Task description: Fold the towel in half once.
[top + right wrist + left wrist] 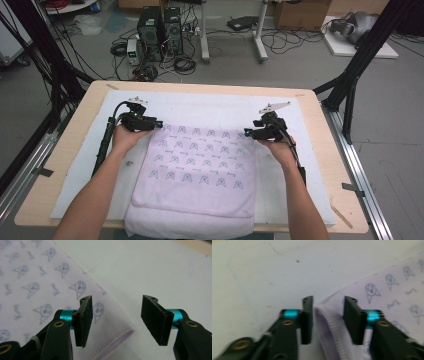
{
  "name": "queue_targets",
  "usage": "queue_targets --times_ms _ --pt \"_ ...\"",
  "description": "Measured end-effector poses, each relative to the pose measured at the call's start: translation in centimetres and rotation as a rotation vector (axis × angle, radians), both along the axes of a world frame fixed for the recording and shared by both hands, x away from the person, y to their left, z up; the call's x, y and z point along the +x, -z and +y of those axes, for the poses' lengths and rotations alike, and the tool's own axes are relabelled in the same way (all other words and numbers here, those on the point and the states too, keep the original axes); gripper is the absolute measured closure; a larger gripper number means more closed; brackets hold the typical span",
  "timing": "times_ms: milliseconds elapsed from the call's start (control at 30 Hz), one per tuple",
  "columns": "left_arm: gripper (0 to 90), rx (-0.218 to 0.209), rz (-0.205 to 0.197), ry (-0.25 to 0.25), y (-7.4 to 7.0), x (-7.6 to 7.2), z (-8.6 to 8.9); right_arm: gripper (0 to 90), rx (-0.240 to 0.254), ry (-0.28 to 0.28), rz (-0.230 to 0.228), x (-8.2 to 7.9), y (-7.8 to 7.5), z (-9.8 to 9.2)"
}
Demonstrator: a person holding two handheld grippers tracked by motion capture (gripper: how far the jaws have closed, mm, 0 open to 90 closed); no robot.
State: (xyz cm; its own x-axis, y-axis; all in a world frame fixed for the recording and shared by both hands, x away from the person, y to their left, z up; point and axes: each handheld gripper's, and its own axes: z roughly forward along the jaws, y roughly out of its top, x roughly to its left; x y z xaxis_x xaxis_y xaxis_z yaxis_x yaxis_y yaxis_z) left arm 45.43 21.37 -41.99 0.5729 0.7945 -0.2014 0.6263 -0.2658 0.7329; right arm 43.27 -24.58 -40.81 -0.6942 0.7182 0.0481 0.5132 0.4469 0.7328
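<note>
A pale lilac towel [200, 165] printed with small figures lies folded on the white mat [200, 102]; its near part hangs over the table's front edge. My left gripper [159, 123] is at the towel's far left corner. In the left gripper view the stitched corner [325, 325] lies between the jaws of the left gripper [328, 315], which stand apart without pressing it. My right gripper [246, 133] is at the far right corner. In the right gripper view the right gripper [116, 317] stands open, one pad [85, 320] over the towel [37, 282], the hemmed corner [122, 336] below the gap.
The wooden table [75, 130] has metal rails along both sides. Black frame legs [350, 85] rise at the back right and back left. Computer towers [160, 32] and cables sit on the floor behind the table.
</note>
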Motion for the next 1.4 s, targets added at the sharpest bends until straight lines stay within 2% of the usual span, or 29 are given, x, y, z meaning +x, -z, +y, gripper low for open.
queue_targets --times_ms 33,67,133,167,267,333,400,467,533,567,633,667,700,733,767,800,867,900,967,1000,1033,1067,1133,1200,1233,1267,1333,1400 --pt "78.2 -0.004 0.014 -0.012 0.2 0.0 0.0 42.9 -0.013 0.002 0.016 0.3 0.5 0.2" --pt "82.9 -0.012 0.026 -0.016 0.4 0.1 0.0 48.6 -0.029 0.01 0.028 0.4 0.9 0.4" --pt "84.7 0.0 0.004 -0.042 0.2 -0.1 0.0 73.5 -0.025 -0.002 0.071 0.7 1.3 0.6" --pt "85.0 -0.003 -0.011 -0.061 -0.1 -0.2 0.1 81.8 -0.038 0.005 0.067 0.6 1.3 0.7" --pt "85.3 -0.041 -0.068 -0.117 -1.3 -0.7 0.9 86.0 -0.025 0.02 0.024 0.2 0.4 0.8" --pt "85.2 -0.025 -0.084 -0.139 -1.8 -1.0 1.2 86.0 -0.021 0.032 -0.002 0.0 -0.2 0.6" --pt "82.6 -0.027 -0.071 -0.158 -1.9 -1.1 1.4 84.4 -0.007 0.037 0.001 0.0 -0.3 0.3" --pt "68.9 -0.008 -0.07 -0.162 -1.8 -1.0 1.4 67.1 0.006 0.046 0.005 0.1 -0.1 0.2" --pt "60.3 -0.009 -0.068 -0.138 -1.6 -0.8 1.2 56.4 0.015 0.062 0.022 0.2 0.2 0.0" --pt "54.4 -0.003 -0.054 -0.129 -1.3 -0.6 1.0 53.2 0.019 0.064 0.035 0.3 0.4 -0.1" --pt "49.1 0.008 -0.026 -0.108 -0.6 -0.3 0.7 47.7 0.015 0.065 0.065 0.6 0.9 -0.3" --pt "46.7 0.026 0.012 -0.096 0.1 -0.1 0.5 46.6 0.017 0.063 0.078 0.6 1.2 -0.3" --pt "45.8 0.039 0.035 -0.082 0.5 0.0 0.3 44.9 0.021 0.054 0.104 0.8 1.5 -0.3" --pt "46.1 0.042 0.075 -0.06 1.2 0.2 0.0 44.6 0.017 0.051 0.117 0.9 1.8 -0.3" --pt "46.5 0.052 0.086 -0.053 1.6 0.3 -0.2 45.2 0.01 0.039 0.135 0.9 2.1 0.0" --pt "47.6 0.074 0.05 -0.065 1.6 0.1 -0.3 49.6 -0.003 0.036 0.141 0.9 2.3 0.2" --pt "76.6 0.073 0.046 -0.047 1.7 0.0 -0.5 76.4 -0.021 0.006 0.15 0.9 2.5 0.8" --pt "81.5 0.086 0.032 -0.047 1.6 0.0 -0.6 84.0 -0.029 -0.017 0.15 0.9 2.4 1.2" --pt "87.5 0.104 -0.016 -0.064 1.0 -0.2 -0.9 86.2 -0.066 -0.025 0.131 0.9 2.2 1.8" --pt "87.8 0.11 -0.038 -0.074 0.7 -0.2 -0.9 86.5 -0.096 -0.008 0.112 1.1 1.8 2.0" --pt "87.9 0.1 -0.065 -0.091 0.1 -0.2 -0.7 86.6 -0.107 0.003 0.086 1.2 1.4 2.0" --pt "88.0 0.08 -0.08 -0.103 -0.6 -0.1 -0.5 86.5 -0.104 0.024 0.05 1.3 0.6 1.9" --pt "88.0 0.1 -0.13 -0.118 -2.4 0.1 -0.3 86.5 -0.092 0.055 -0.024 1.6 -1.6 1.6" --pt "88.0 0.106 -0.188 -0.128 -4.8 0.5 -0.4 86.7 -0.076 0.069 -0.088 2.1 -4.7 1.3" --pt "88.0 0.097 -0.23 -0.138 -6.5 0.8 -0.6 86.6 -0.077 0.074 -0.112 2.3 -5.8 1.4" --pt "88.1 0.098 -0.25 -0.14 -7.6 0.9 -0.6 86.6 -0.082 0.08 -0.153 2.6 -7.6 1.4" --pt "88.1 0.104 -0.318 -0.145 -10.6 1.4 -0.7 86.6 -0.089 0.088 -0.201 3.0 -10.0 1.5" --pt "88.0 0.072 -0.372 -0.156 -13.3 1.7 -0.5 86.5 -0.112 0.089 -0.255 3.5 -12.7 1.5"
